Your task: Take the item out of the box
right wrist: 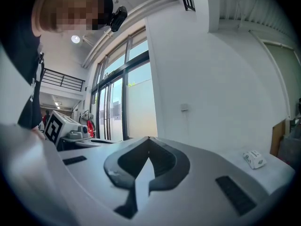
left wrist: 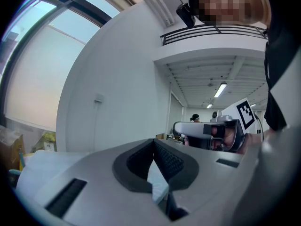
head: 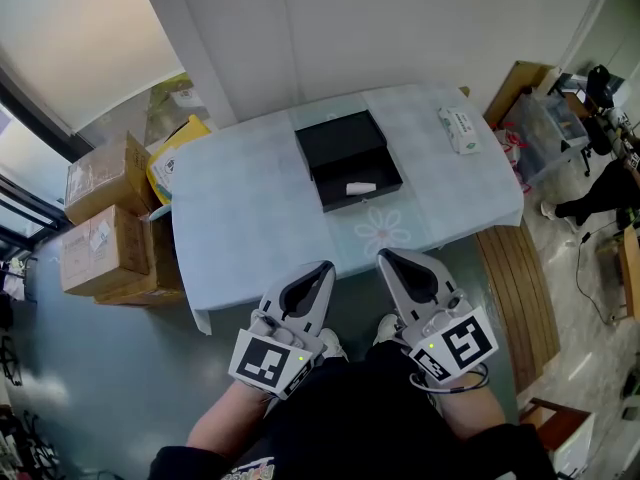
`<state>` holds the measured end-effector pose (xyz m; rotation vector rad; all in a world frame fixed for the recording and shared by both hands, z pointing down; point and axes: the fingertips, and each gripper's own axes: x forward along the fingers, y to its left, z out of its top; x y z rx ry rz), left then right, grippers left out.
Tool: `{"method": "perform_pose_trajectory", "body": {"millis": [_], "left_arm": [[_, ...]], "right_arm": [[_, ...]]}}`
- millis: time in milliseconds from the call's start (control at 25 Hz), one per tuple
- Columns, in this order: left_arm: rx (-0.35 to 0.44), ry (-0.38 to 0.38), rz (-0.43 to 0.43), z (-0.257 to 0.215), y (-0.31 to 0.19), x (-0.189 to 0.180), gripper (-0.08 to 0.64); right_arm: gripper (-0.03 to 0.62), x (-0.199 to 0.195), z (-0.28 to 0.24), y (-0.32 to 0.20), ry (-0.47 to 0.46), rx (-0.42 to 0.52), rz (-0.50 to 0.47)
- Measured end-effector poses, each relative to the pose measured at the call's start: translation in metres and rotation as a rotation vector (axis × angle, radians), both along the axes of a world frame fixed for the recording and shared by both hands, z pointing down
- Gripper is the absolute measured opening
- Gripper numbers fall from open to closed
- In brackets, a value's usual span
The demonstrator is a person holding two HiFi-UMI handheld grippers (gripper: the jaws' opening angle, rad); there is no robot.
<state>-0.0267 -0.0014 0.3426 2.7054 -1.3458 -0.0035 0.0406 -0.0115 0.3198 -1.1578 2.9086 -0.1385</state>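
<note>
White item, maybe a tube, in box; left gripper, right gripper closed.

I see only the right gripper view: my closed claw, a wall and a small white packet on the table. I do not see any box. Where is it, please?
Observer: The head view shows an open black box in the middle of the table, ahead of both claws.
Operator: Is something inside it?
Observer: Yes, one small white item lies in its near half.
Operator: And where is the left claw?
Observer: The left claw is shut and empty. It is beside the right claw at the near table edge, short of the box.
</note>
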Motion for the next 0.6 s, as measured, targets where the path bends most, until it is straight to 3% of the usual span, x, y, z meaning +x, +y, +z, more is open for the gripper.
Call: {"method": "perform_pose_trajectory", "body": {"millis": [600], "left_arm": [[-0.024, -0.018, 0.014, 0.015, -0.011, -0.006, 0.002]], "right_arm": [[0.009, -0.005, 0.020, -0.022, 0.026, -0.034, 0.002]]}}
